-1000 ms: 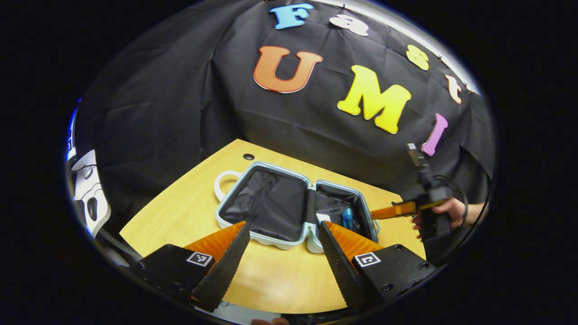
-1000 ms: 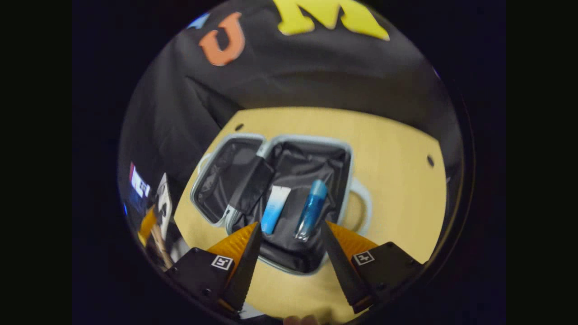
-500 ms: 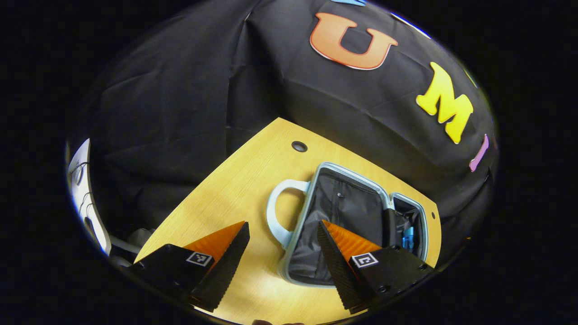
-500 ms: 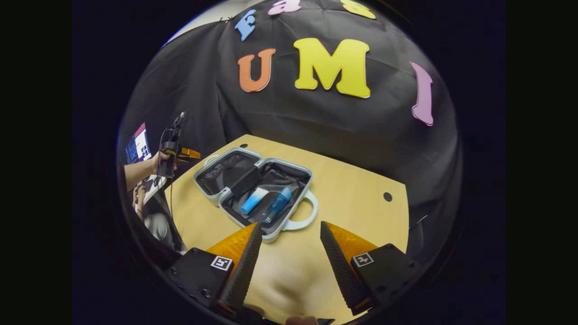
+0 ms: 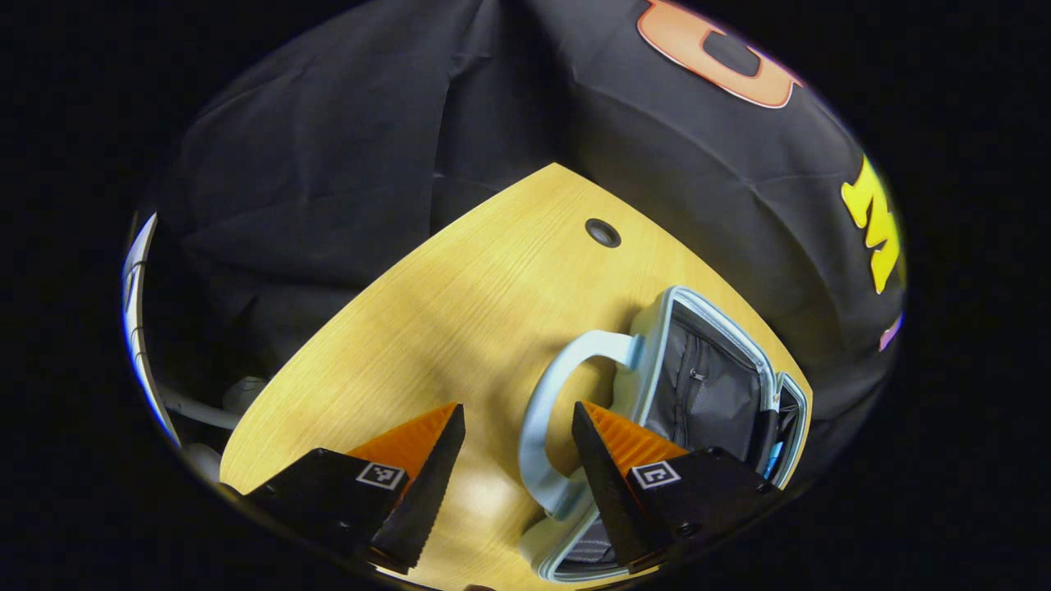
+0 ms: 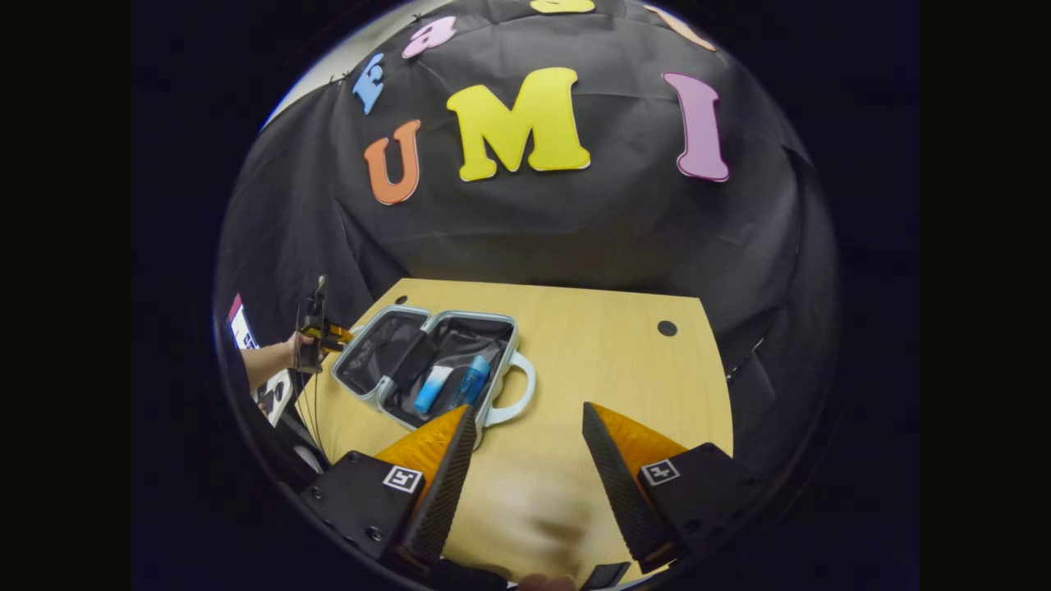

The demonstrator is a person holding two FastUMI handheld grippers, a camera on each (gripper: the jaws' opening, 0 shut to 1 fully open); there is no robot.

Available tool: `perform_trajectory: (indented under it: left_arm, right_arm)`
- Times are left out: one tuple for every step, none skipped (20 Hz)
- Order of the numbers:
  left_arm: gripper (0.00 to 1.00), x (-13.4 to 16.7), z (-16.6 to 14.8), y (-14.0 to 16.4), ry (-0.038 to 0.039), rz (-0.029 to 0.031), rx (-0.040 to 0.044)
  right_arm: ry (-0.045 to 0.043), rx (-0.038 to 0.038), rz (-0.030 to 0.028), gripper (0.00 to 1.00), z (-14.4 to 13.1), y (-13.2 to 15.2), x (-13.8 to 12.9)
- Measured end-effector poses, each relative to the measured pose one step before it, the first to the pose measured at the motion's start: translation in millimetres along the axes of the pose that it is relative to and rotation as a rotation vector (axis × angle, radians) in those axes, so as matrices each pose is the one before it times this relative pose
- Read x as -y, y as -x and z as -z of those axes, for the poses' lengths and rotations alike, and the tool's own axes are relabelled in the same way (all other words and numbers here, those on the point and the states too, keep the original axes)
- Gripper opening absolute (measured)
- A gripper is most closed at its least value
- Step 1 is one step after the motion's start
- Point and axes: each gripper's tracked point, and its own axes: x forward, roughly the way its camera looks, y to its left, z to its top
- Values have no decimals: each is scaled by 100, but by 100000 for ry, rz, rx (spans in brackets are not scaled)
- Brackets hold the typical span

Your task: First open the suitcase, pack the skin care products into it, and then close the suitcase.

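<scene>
Packing looked done; the closing step was in hand. The case lay open flat on the table, tube and bottle inside its right half. Left gripper was open, fingers either side of the handle on the empty half, whether touching I couldn't tell. Right gripper was open, empty, well back. Next move, probably: lift that half over by its handle or rim and press shut. No readable labels.
</scene>
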Motion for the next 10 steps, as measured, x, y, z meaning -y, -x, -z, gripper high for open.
perform_trajectory:
  left_arm:
    - [76, -85, 94, -362, 1650, -135, 29]
    - [67, 45, -14, -664, 2207, -496, 574]
    - [49, 522, -4, -131, 2822, 693, 21]
    - [31, 180, -90, 268, 753, -1296, 1580]
    - [21, -85, -18, -47, -1325, -1489, 909]
    - [20, 40, -63, 163, -2092, -1228, 1024]
    - [17, 388, -512, 520, -2406, -835, 1822]
    - [15, 700, -558, 701, -2181, -168, 3041]
    - [12, 313, -996, 1063, -3123, -936, 4276]
    - [12, 228, -1459, 1037, -3200, -1214, 4465]
  right_arm:
    - [375, -126, 111, 78, -15, 180, 27]
    - [223, -44, -112, 78, 31, 157, -90]
    - [16, -135, -391, 78, 156, -78, -145]
    - [-347, -28, 31, 78, 79, 143, -5]
    - [-154, -266, 198, 78, 21, 161, 315]
    - [-227, 113, 257, 78, 129, 80, 128]
    - [42, 267, 367, 78, 67, 8, 202]
    - [-321, 1061, 684, 78, -26, 133, 307]
    - [-803, 1413, 1080, 78, -36, -65, 360]
    - [-1349, 1765, 968, 73, -129, 178, 305]
